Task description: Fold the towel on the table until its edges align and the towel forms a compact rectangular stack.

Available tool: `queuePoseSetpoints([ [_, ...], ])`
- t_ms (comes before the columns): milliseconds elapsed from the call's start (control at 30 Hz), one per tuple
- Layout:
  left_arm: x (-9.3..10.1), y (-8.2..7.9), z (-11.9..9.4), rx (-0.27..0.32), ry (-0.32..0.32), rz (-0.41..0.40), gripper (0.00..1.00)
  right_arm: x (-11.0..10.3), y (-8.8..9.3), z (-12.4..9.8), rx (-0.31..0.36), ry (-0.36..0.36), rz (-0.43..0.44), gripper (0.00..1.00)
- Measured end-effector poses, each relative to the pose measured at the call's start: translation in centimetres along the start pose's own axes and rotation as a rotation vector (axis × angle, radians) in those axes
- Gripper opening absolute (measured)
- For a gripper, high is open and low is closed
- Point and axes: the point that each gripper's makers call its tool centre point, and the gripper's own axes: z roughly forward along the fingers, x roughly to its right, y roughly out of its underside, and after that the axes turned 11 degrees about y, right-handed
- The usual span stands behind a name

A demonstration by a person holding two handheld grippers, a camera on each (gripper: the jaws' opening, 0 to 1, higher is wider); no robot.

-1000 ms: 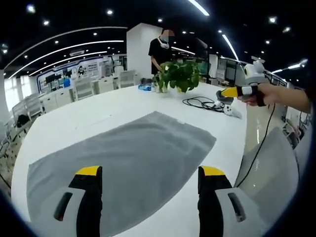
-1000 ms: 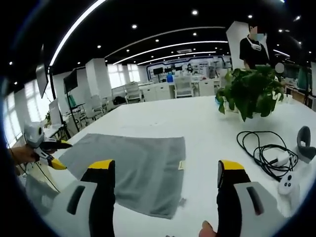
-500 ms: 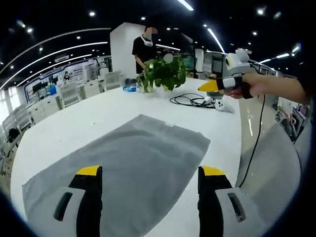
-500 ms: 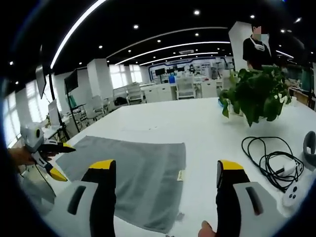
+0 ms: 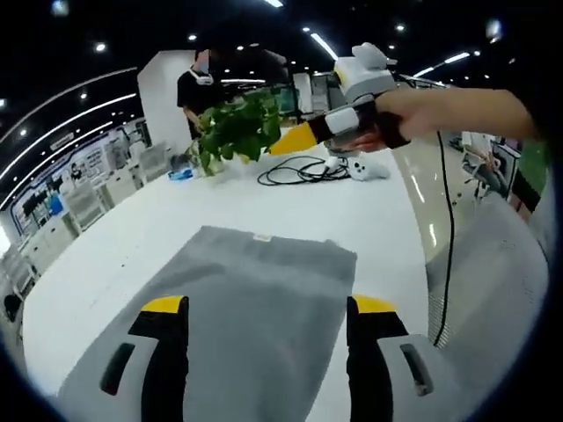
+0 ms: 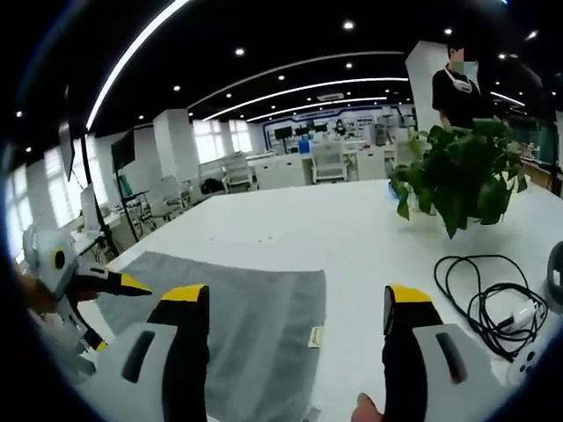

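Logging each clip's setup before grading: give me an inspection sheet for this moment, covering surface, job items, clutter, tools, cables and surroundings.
Surface: large white table, glossy.
Job's things: grey rectangular cloth towel, lying flat and unfolded, small label at one edge.
Clutter: green leafy potted plant; white handheld controller.
Grippers: left tool open above the towel, holding nothing; right tool open, holding nothing.
Cables: coiled black cable beside the plant; a black cord hangs from the right tool's handle.
Surroundings: open office with desks, chairs and ceiling lights; a person in a black top behind the plant.
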Motion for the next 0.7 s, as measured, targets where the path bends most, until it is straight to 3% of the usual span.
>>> queuePoseSetpoints([
  [267, 2.0, -1.2, 4.0, -0.007, 0.094, 0.052, 0.73, 0.4, 0.4, 2.0, -0.016, 0.004, 0.019, 0.81],
  [400, 3.3, -1.3, 6.1, 0.003, 0.150, 0.036, 0.62, 0.8, 0.7, 3.2, -0.029, 0.012, 0.021, 0.80],
  [533, 4.8, -1.1, 8.1, -0.010, 0.197, 0.044, 0.60, 1.2, 0.9, 4.0, -0.034, 0.018, 0.028, 0.80],
  [633, 5.2, -0.7, 9.0, -0.079, 0.192, 0.204, 0.56, 1.4, 1.2, 4.6, -0.041, 0.018, 0.028, 0.79],
  [700, 5.8, -0.4, 9.7, -0.106, 0.212, 0.253, 0.57, 1.3, 1.5, 5.1, -0.051, 0.012, 0.027, 0.79],
])
